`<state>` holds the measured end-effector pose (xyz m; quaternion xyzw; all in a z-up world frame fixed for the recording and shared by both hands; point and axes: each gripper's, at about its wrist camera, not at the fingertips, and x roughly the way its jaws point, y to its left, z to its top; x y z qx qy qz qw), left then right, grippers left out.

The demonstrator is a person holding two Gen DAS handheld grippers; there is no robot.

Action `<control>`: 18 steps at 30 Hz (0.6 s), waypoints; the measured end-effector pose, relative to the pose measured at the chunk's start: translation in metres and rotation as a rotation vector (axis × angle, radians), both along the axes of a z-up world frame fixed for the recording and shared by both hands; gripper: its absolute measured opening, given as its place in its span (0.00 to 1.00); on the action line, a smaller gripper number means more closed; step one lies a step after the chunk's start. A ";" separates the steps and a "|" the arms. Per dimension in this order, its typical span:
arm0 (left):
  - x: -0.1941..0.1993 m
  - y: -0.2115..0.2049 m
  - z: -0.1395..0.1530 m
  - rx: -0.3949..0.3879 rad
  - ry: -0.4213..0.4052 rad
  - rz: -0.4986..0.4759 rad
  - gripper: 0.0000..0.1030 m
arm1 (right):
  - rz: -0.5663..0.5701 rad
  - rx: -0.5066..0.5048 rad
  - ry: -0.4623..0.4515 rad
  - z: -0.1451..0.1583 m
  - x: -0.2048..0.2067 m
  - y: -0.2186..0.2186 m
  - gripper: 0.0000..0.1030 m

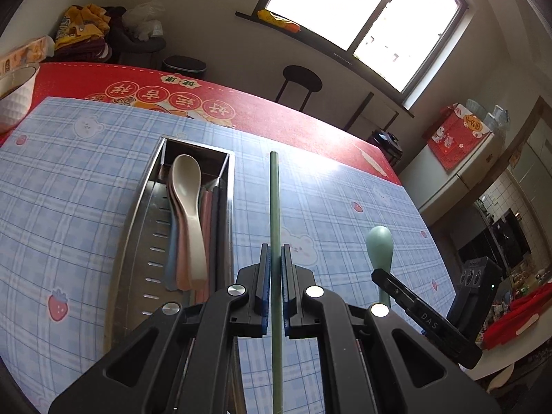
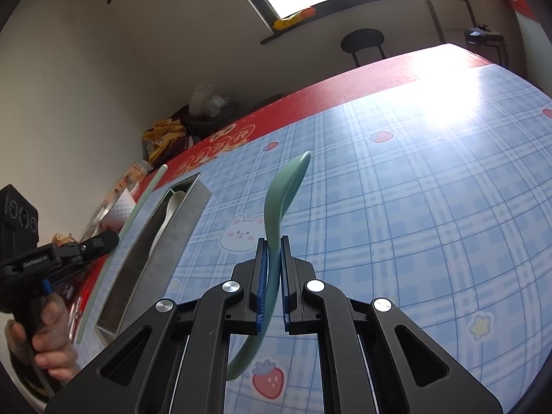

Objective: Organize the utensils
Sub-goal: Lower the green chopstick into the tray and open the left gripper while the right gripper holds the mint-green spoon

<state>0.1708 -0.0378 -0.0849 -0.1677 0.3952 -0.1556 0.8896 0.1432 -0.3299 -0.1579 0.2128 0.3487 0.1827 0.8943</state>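
Left gripper point(image 1: 275, 258): jaws pinched tight on a green chopstick point(image 1: 274, 203). It is thin, straight and matte sage green, runs straight ahead between the blue pads, and is held above the mat. Its rear end passes under the gripper body and is cut off at the bottom edge of the left view.

Right gripper point(image 2: 273, 252): jaws closed on the handle of a green spoon point(image 2: 281, 196), same sage tone. The curved handle is clamped between the blue pads, with the bowl pointing up and away, seen edge-on in the right view, so its inside isn't visible. The handle tail droops out below the fingers.

Steel utensil tray point(image 1: 138, 241): a long, narrow trough with a slotted wall, lying on the blue plaid mat point(image 1: 69, 179) to the left of the chopstick. Inside, a beige spoon point(image 1: 189, 207) lies on top; pink and blue pieces beneath it are mostly covered, so type and count are unclear.

A hand point(image 2: 51, 338) grips the left gripper's handle at the left edge of the right view, partly cropped.

A red tablecloth point(image 1: 276, 103) shows beyond the mat. Window glare washes out the mat's far side.
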 end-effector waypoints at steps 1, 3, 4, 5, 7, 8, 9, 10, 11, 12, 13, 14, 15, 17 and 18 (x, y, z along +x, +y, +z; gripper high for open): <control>0.005 0.003 0.000 0.004 0.009 0.011 0.05 | 0.000 0.001 0.000 0.000 0.000 0.000 0.07; 0.016 0.010 -0.003 0.017 0.036 0.034 0.05 | 0.001 0.003 -0.001 0.000 0.000 -0.001 0.07; 0.021 0.012 -0.005 0.023 0.051 0.043 0.05 | 0.001 0.004 -0.001 0.000 0.000 -0.001 0.07; 0.025 0.014 -0.008 0.029 0.065 0.051 0.05 | 0.001 0.006 -0.001 0.000 0.000 -0.001 0.07; 0.029 0.015 -0.014 0.040 0.087 0.054 0.05 | 0.002 0.009 0.000 0.000 0.000 -0.001 0.07; 0.031 0.015 -0.019 0.045 0.096 0.055 0.05 | 0.003 0.010 0.000 0.000 0.000 -0.001 0.07; 0.031 0.016 -0.023 0.048 0.106 0.055 0.05 | 0.004 0.011 0.001 0.000 0.000 -0.001 0.07; 0.033 0.015 -0.025 0.049 0.116 0.056 0.05 | 0.005 0.011 0.001 0.000 0.001 -0.001 0.07; 0.034 0.015 -0.029 0.051 0.126 0.056 0.05 | 0.007 0.012 0.001 0.000 0.001 -0.001 0.07; 0.036 0.015 -0.031 0.053 0.135 0.056 0.05 | 0.008 0.013 0.001 -0.001 0.001 -0.001 0.07; 0.037 0.014 -0.033 0.051 0.144 0.055 0.05 | 0.009 0.014 0.001 -0.001 0.001 -0.002 0.07; 0.038 0.014 -0.036 0.053 0.153 0.055 0.05 | 0.010 0.014 0.001 -0.001 0.001 -0.002 0.07; 0.039 0.014 -0.038 0.057 0.159 0.056 0.05 | 0.011 0.014 0.000 -0.001 0.002 -0.002 0.07; 0.039 0.014 -0.040 0.062 0.166 0.054 0.05 | 0.013 0.015 -0.002 -0.001 0.002 -0.002 0.07; 0.040 0.013 -0.041 0.065 0.167 0.053 0.05 | 0.014 0.015 -0.002 -0.002 0.002 -0.002 0.07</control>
